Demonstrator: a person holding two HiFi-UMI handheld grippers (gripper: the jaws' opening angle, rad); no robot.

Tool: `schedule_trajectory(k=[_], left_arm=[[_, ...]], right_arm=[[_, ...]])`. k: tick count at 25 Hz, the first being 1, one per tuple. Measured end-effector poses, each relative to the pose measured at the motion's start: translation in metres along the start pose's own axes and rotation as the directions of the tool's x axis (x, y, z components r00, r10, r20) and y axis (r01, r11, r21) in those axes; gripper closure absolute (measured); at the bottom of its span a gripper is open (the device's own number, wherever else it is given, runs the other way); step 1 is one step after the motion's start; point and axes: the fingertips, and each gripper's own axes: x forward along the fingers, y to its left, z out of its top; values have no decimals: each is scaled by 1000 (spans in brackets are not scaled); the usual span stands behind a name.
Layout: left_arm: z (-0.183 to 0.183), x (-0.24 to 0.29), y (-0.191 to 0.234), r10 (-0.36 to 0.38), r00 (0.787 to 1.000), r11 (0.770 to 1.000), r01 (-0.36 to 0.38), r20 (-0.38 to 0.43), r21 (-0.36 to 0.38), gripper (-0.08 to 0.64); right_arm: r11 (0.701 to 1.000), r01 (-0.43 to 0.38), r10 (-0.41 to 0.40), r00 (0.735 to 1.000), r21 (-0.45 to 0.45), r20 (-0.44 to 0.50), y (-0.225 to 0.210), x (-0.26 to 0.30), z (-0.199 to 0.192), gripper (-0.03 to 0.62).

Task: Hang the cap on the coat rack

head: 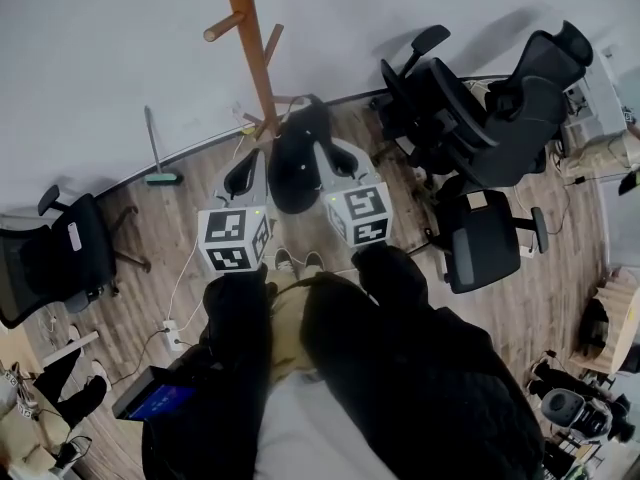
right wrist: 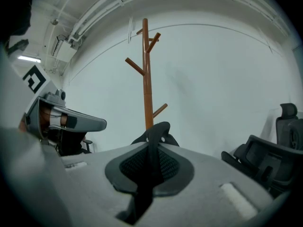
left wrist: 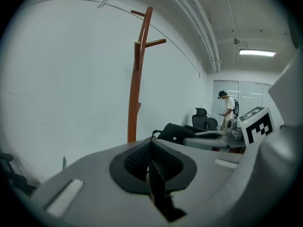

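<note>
The wooden coat rack (head: 255, 58) stands against the white wall straight ahead, its pegs bare. It also rises in front of both gripper views (left wrist: 135, 93) (right wrist: 147, 79). A black cap (head: 295, 163) hangs between the two grippers, short of the rack's foot. My right gripper (head: 345, 160) (right wrist: 152, 150) is shut on the cap (right wrist: 158, 132), whose strap runs down between its jaws. My left gripper (head: 243, 173) (left wrist: 150, 145) is shut just left of the cap, with nothing showing above its tips. From the left gripper view the cap (left wrist: 177, 132) sits on the right gripper's jaws.
Black office chairs (head: 500, 118) crowd the right side, and another chair (head: 50, 258) stands at the left. A long-handled tool (head: 155, 158) leans on the wall left of the rack. A power strip (head: 170, 333) with cables lies on the wooden floor. A person (left wrist: 228, 108) stands far off.
</note>
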Motion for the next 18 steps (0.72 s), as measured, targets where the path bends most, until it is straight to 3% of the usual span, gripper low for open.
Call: schedule_trajectory(k=[11, 18], left_arm=[[-6, 2, 30, 30, 999, 999, -30, -24, -20, 558], [-10, 1, 41, 47, 998, 998, -48, -31, -31, 558]], right_arm=[[999, 22, -17, 993, 48, -113, -16, 36, -48, 577], [998, -10, 22, 981, 61, -192, -16, 55, -79, 554]])
